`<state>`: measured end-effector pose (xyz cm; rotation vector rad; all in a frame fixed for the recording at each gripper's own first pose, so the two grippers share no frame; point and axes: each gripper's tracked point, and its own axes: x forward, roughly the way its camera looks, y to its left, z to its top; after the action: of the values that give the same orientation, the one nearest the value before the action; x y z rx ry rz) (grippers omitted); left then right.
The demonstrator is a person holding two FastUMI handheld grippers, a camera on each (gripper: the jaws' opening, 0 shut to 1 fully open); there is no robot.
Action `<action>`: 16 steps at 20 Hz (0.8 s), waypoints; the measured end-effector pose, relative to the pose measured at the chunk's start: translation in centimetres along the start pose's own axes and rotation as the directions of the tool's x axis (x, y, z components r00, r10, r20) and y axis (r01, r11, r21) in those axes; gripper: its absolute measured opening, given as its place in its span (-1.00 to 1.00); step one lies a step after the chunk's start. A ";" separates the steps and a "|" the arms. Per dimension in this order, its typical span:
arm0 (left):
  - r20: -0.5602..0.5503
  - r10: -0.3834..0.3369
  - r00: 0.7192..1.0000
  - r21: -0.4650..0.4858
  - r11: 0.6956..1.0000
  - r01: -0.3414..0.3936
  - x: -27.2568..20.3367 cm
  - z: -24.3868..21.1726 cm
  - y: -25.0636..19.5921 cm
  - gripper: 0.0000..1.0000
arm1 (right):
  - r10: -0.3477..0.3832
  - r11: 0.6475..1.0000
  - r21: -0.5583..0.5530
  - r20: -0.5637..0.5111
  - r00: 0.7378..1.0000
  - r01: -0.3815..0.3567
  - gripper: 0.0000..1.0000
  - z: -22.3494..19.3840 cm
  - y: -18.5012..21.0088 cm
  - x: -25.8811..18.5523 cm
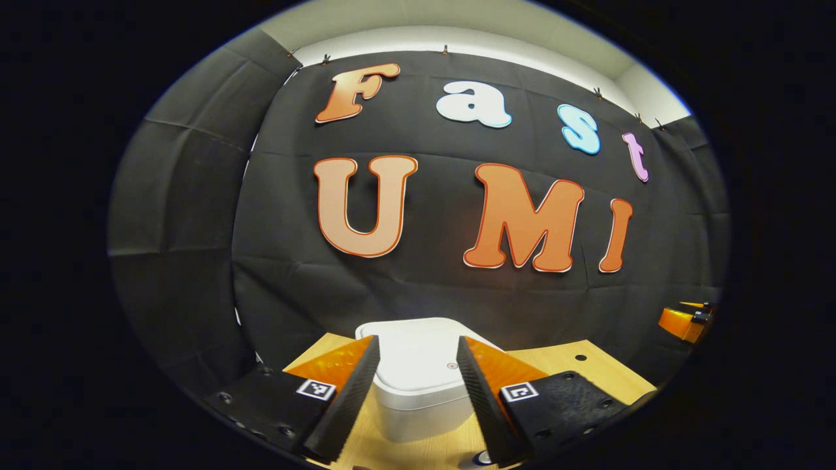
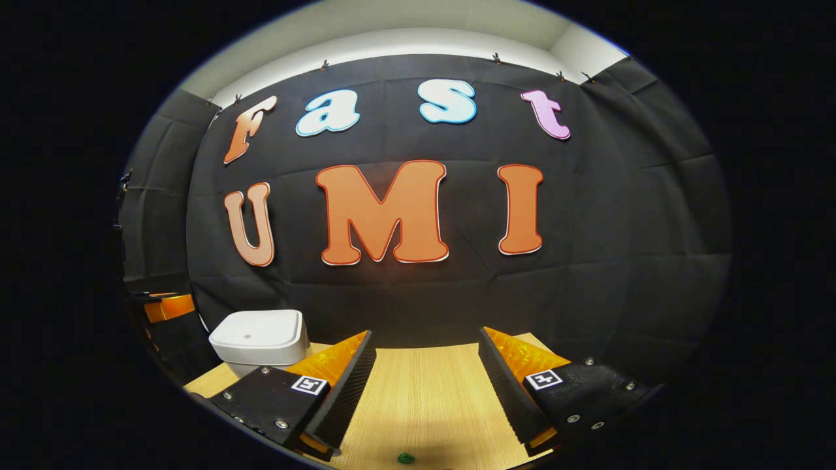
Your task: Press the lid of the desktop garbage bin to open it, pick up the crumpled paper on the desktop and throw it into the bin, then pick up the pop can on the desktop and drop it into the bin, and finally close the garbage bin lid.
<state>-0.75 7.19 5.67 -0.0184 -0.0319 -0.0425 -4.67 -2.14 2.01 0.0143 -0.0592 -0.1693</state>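
Note:
The white desktop bin (image 1: 418,399) stands on the wooden table straight ahead of my left gripper (image 1: 418,341), and its flat lid (image 1: 428,362) is down. The left gripper is open and holds nothing; the bin shows through the gap between its fingers, a little beyond the tips. In the right gripper view the same bin (image 2: 260,338) sits at the left. My right gripper (image 2: 426,333) is open over bare table with nothing between its fingers. A small green thing (image 2: 406,458) lies at the bottom edge below it.
The wooden table (image 2: 424,391) runs back to the black cloth wall. The other gripper shows at the far right of the left gripper view (image 1: 684,321) and at the far left of the right gripper view (image 2: 166,307). A small dark hole (image 1: 580,358) marks the table.

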 end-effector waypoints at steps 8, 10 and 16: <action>-0.039 -0.006 0.999 0.030 1.000 0.007 0.3 -0.4 -0.2 -0.75 | 0.020 1.000 0.009 0.004 1.000 -0.020 0.88 0.3 0.6 0.2; -0.071 -0.009 0.997 0.032 0.999 0.011 0.9 -0.7 0.0 -0.88 | 0.021 1.000 0.012 0.001 1.000 -0.021 0.88 0.3 0.6 0.5; -0.168 -0.074 0.983 0.041 0.996 0.082 3.1 -1.1 -0.7 -1.00 | 0.024 1.000 0.000 0.004 1.000 -0.024 0.89 0.6 0.7 0.8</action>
<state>2.34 6.31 4.67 0.0341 0.1334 -0.1211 -3.80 -1.57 2.62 0.0137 -0.0637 -0.1451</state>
